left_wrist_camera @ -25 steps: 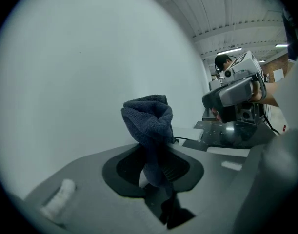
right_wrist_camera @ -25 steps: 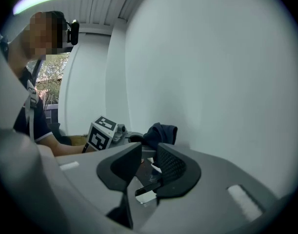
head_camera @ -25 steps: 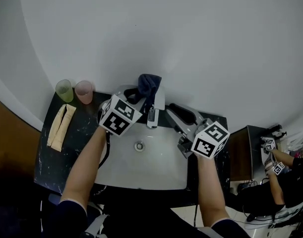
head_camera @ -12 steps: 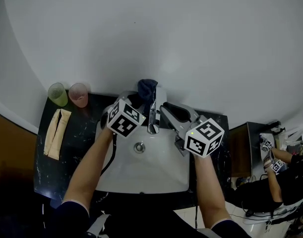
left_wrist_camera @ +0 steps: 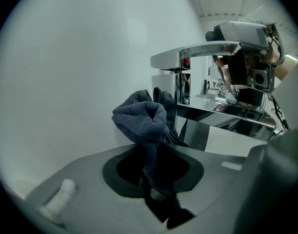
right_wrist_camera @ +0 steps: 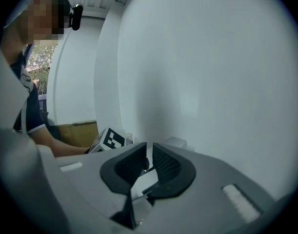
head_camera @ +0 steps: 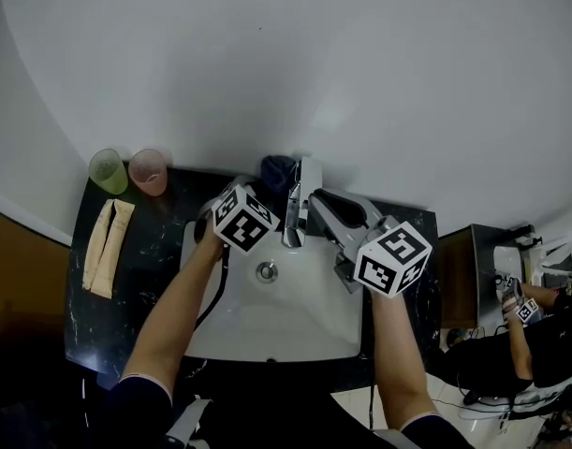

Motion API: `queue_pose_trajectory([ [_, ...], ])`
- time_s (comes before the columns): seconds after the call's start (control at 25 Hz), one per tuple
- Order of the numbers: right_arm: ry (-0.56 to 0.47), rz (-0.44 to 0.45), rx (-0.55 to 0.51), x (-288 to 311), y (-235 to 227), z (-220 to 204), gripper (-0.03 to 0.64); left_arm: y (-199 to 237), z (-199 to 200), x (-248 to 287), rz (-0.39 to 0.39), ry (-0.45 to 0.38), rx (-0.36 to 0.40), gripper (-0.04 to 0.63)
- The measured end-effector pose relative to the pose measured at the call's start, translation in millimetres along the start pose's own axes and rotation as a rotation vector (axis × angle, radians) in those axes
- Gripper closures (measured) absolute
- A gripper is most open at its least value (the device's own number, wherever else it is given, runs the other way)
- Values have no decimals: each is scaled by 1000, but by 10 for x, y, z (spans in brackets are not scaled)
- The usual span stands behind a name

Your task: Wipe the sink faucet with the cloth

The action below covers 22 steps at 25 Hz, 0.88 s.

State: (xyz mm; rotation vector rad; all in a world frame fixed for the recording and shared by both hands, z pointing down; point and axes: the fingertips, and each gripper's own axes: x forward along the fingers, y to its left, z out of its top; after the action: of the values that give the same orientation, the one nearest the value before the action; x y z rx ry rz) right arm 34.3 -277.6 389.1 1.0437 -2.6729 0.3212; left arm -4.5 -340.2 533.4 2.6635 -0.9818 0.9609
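Nearest: white sink [head_camera: 267, 330], drain [head_camera: 266, 271] mid-basin, both forearms reaching over it. The right hand-held gripper [right_wrist_camera: 149, 154] comes in from the R side of the faucet [head_camera: 291, 219]. Its jaws have just been closing and stand nearly together w/ only a thin slit left. A chrome glint shows in that slit, but whether the pads bite on anything isn't clear (could be bracing the tap, could be just parked beside it). The left hand-held gripper [left_wrist_camera: 156, 169] is on the other side, jaws pinching the dark blue cloth [left_wrist_camera: 141, 118], which bunches up above the pads.

Key relation: the cloth's bunch is at the back of the faucet, btwn its base and the wall [head_camera: 314, 64], just beside the chrome; contact not certain. From the left hand-held gripper the faucet lies to the right. Its long axis runs from the wall out over the basin, toward the person. So the wipe prob. wants a stroke along that axis, and the left hand-held gripper is the one placed for it, since it has the cloth.

Further off on the dark counter [head_camera: 164, 251], well apart to the left: a beige folded strip [head_camera: 104, 246], then a green cup [head_camera: 108, 170] and a pink cup [head_camera: 148, 169] side by side by the wall.
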Motion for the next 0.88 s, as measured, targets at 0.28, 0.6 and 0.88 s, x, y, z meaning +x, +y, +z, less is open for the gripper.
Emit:
queue_pose_trajectory([
  [0.28, 9, -14, -15, 5, -6, -8, 583, -58, -86, 37, -40, 65, 17, 512],
  [0.6, 11, -25, -19, 2, -24, -15, 594, 9, 338, -271, -35, -63, 35, 514],
  [0.88, 12, -40, -17, -9, -53, -31, 603, -7, 693, -572, -38, -150, 95, 514],
])
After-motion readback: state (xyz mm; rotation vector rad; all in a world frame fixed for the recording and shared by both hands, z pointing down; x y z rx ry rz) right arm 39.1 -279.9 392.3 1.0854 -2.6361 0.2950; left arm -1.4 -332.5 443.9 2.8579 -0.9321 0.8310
